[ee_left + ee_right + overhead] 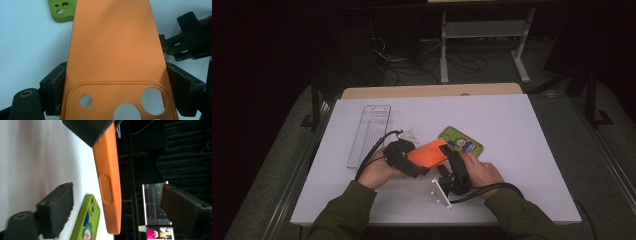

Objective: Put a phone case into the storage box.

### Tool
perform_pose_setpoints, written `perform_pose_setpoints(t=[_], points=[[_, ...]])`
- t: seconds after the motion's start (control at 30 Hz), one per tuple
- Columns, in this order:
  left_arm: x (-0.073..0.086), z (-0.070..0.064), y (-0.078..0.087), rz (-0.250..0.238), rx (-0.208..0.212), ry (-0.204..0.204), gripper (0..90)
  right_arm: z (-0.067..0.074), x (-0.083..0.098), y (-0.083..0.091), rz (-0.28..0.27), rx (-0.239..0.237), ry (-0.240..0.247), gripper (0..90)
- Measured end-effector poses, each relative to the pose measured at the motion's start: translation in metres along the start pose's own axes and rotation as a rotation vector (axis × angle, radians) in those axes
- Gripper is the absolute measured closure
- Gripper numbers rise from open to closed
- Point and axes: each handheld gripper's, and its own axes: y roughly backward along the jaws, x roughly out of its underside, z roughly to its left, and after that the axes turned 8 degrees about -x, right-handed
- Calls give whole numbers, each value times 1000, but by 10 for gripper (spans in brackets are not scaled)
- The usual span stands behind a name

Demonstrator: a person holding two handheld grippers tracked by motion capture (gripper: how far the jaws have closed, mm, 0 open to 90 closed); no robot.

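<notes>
The left gripper pinches the camera-cutout end of a smooth, matte orange case, holding it above the white table beside a glossy green case, while the right gripper stands spread around its rounded edge, pads apart.

Orange case: matt, smooth, rubbery-looking plastic, soft sheen. Green case: same soft matt finish, printed picture on its back. Tray: clear, hard, glossy plastic, ribbed. Table: white, matt, smooth; bare wood edge at the far side. Jaw pads: dark, rough, worn foam. Sleeves: olive cloth.
</notes>
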Motion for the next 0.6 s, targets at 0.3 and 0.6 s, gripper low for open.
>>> perform_pose_setpoints(t=[0.3, 0.6], points=[[0, -1, 0, 14, 6, -23, 160, 3, -2, -4, 17, -15, 40, 309], [-1, -4, -2, 17, 11, -17, 160, 7, -5, -1, 12, -15, 72, 476]])
